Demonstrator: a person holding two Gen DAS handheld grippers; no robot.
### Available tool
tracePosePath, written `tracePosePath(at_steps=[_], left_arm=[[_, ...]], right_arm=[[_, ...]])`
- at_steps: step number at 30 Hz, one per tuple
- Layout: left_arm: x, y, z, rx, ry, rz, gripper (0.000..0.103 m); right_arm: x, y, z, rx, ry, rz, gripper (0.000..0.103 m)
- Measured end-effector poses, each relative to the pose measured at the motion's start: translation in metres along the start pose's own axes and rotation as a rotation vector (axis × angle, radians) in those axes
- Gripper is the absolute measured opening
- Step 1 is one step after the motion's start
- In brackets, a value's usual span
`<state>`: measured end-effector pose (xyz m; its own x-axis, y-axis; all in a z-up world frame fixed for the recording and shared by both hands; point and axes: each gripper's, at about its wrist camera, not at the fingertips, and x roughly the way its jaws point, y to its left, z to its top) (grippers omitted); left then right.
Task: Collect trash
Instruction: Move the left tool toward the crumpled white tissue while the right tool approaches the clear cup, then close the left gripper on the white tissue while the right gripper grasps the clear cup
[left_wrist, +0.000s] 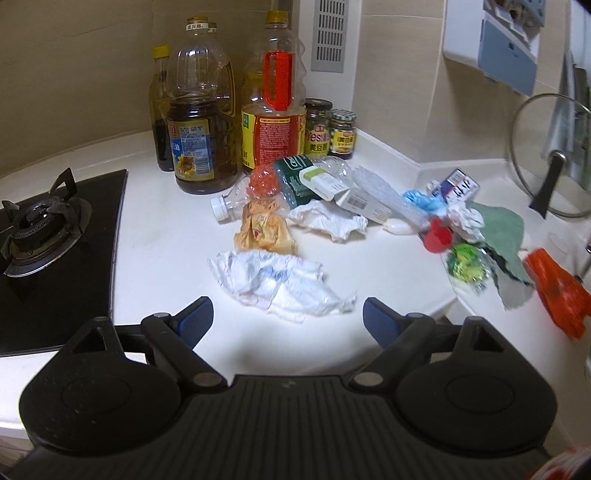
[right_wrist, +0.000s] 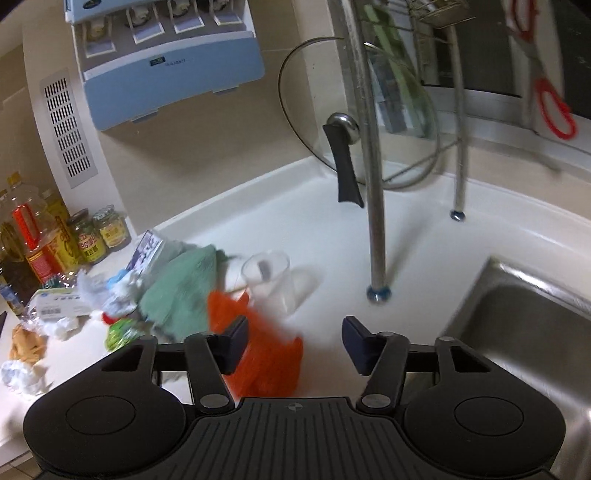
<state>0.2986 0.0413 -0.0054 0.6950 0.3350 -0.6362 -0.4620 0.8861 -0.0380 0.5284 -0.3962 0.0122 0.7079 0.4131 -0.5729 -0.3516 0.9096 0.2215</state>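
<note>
**Closing in on the litter pile**

Trash heaped mid-frame on the white bench (left_wrist: 166, 266): crumpled paper towel (left_wrist: 284, 284) nearest, yellow wrapper (left_wrist: 264, 230) and crushed bottle (left_wrist: 295, 181) behind. Left hand-held gripper (left_wrist: 288, 317) spread wide, holding nothing, just short of the towel. Right hand-held gripper (right_wrist: 295, 341) about half open, nothing pinched, orange bag (right_wrist: 266, 358) low centre between its fingers. Best to straddle 1 piece squarely, press low, then close. Keep clear of the oil bottles (left_wrist: 236, 110) at upper centre.

A home kitchen: a gas burner (left_wrist: 35, 229) left of the left fingers, oil bottles (left_wrist: 201, 122) beyond them, a steel sink (right_wrist: 528, 332) right of the right fingers.
</note>
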Motion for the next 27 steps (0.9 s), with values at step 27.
tracePosePath(at_steps=[27], left_arm=[[0.051,-0.017,0.011,-0.05,0.025,0.105,0.085]], right_arm=[[0.123,-0.009,0.044,-0.049,0.083,0.059,0.016]])
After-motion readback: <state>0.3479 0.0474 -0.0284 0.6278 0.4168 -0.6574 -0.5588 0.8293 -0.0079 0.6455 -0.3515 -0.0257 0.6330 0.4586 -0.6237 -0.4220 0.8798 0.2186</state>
